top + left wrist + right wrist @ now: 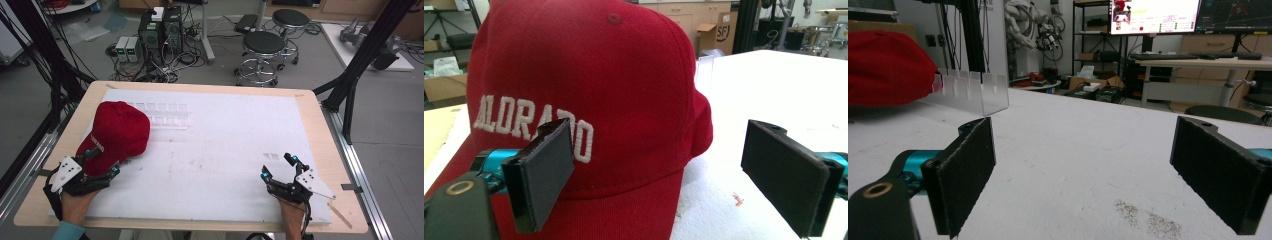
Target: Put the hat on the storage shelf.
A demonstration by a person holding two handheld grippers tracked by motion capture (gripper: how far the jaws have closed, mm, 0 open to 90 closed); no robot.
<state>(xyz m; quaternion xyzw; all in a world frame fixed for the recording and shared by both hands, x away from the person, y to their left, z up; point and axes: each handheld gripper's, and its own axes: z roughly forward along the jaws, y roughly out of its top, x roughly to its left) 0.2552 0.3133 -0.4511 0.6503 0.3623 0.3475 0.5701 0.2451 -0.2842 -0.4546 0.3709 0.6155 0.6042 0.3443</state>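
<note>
At the near edge of the tabletop, the left gripper has its fingers spread apart and grasping nothing, set around the brim end of a red cap. In the left gripper view one finger stands in front of the cap's white stitched lettering, at the seam where crown meets brim; whether it touches the cloth cannot be told. The other finger stands off to the side over bare white tabletop, apart from the cap. The cap sits upright just beyond these fingers, its crown rising away from them. At the same near edge but well apart, the right gripper hovers low over the white surface with its fingers likewise released and wide, nothing between them. A few dark specks lie on the tabletop just ahead of those fingers. Farther off from both grippers, beyond the cap, a clear plastic rack with a row of slots stands on the tabletop, its end near the cap's crown.
</note>
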